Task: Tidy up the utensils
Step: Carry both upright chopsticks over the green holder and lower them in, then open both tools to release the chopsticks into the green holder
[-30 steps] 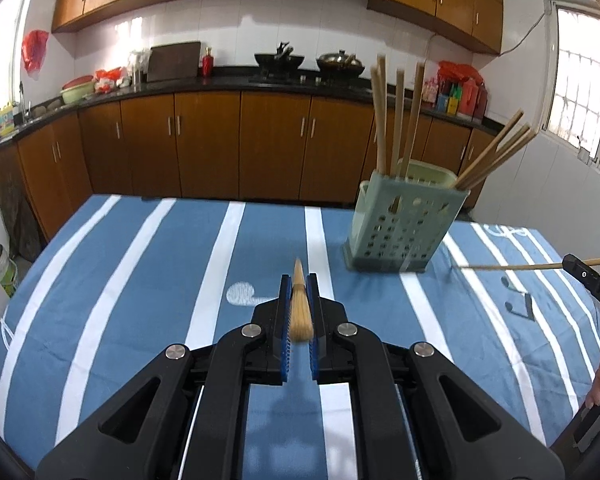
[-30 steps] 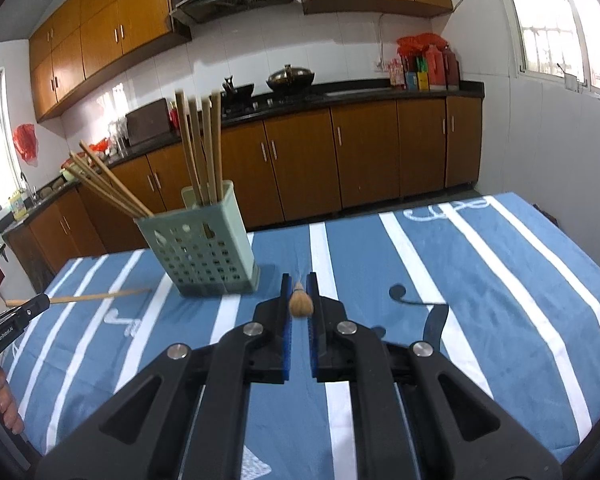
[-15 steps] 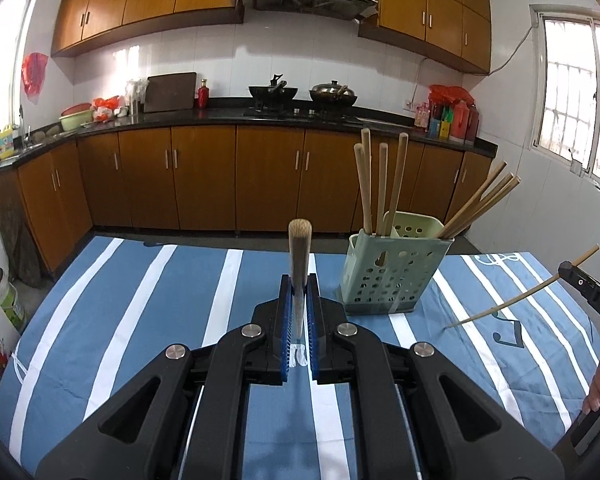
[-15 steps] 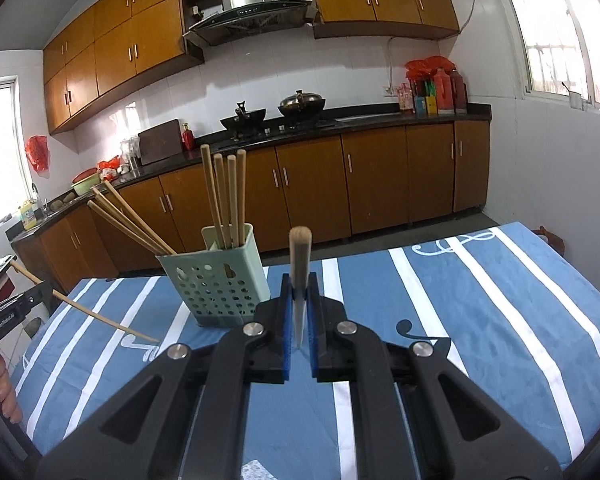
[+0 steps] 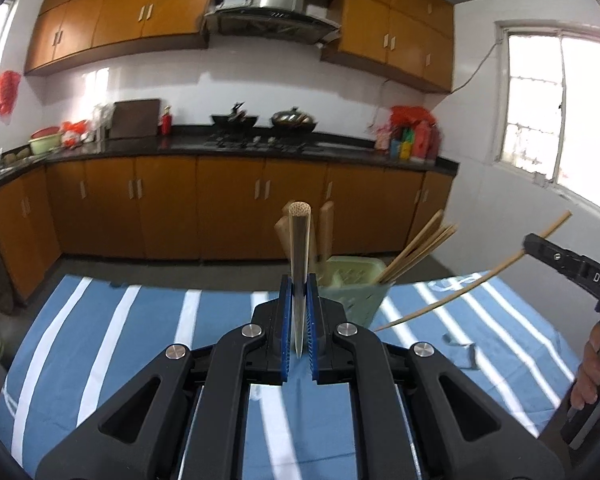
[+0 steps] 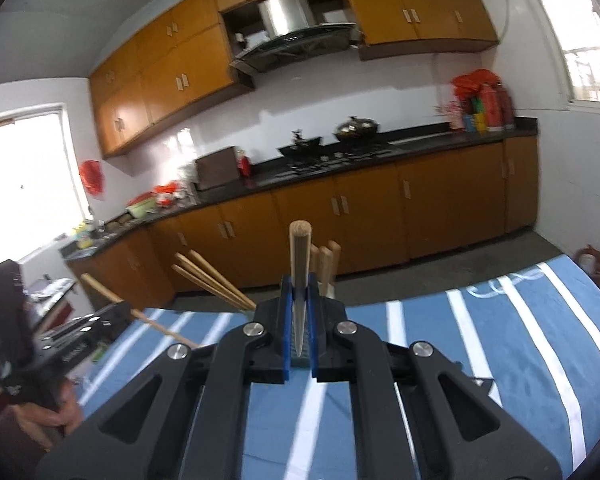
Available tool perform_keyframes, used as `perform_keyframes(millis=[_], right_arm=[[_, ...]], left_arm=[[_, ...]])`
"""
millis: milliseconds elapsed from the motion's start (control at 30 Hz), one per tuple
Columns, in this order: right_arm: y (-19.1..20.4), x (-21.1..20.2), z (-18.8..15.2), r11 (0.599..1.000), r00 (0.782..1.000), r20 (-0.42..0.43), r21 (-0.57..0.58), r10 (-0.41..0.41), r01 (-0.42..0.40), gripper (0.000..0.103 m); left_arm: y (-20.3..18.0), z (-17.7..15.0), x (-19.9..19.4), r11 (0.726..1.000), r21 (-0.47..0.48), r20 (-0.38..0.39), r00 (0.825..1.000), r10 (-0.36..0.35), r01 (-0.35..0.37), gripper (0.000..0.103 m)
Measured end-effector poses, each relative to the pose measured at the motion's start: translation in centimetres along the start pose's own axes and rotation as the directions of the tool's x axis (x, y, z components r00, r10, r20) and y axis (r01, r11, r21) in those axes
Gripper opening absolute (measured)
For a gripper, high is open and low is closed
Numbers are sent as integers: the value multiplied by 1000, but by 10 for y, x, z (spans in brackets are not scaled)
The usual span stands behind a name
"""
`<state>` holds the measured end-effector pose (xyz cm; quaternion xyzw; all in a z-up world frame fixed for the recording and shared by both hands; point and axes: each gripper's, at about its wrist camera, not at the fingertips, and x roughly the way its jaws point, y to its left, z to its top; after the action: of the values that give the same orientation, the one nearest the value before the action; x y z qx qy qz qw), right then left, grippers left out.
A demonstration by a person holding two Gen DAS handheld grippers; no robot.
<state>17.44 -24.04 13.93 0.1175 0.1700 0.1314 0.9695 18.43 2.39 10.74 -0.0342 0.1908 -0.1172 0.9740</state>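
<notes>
Nearest, the left gripper [image 5: 299, 312] is clamped on one wooden chopstick [image 5: 299, 264], held upright above the blue striped surface [image 5: 100, 340]. The right gripper [image 6: 299, 320] likewise pinches a second chopstick [image 6: 299, 272]. Just beyond, the green perforated holder [image 5: 352, 292] already carries several chopsticks. Judging by this, most sorting is done; these two remain to be dropped in.

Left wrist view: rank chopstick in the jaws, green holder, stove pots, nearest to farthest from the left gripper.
1. Chopstick, clamped upright in the left gripper.
2. Green holder, just right of the jaws, on the striped table.
3. Stove pots, on the far counter.
</notes>
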Motion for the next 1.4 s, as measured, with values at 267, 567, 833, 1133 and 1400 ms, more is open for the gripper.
perform_keyframes(millis=[267,567,833,1133,1400], right_arm=[[26,-8,45,999,995,95,-41,27,-23,8],[25,55,56,996,998,25,-66,-56,57,8],[12,103,45,997,995,-81,-39,-62,59,8],[13,115,40,997,993,-97,-38,-66,62,21],[18,83,39,993,996,-15,-70,-92,91,30]], left_arm=[[-22,45,-7,999,9,115,992,-54,53,7],[-23,66,31,998,-61,162,987,3,7,7],[-20,50,69,998,-69,79,997,1,5,7],[-15,43,82,996,-92,20,1000,-1,3,9],[-10,48,57,993,-116,71,997,-3,11,30]])
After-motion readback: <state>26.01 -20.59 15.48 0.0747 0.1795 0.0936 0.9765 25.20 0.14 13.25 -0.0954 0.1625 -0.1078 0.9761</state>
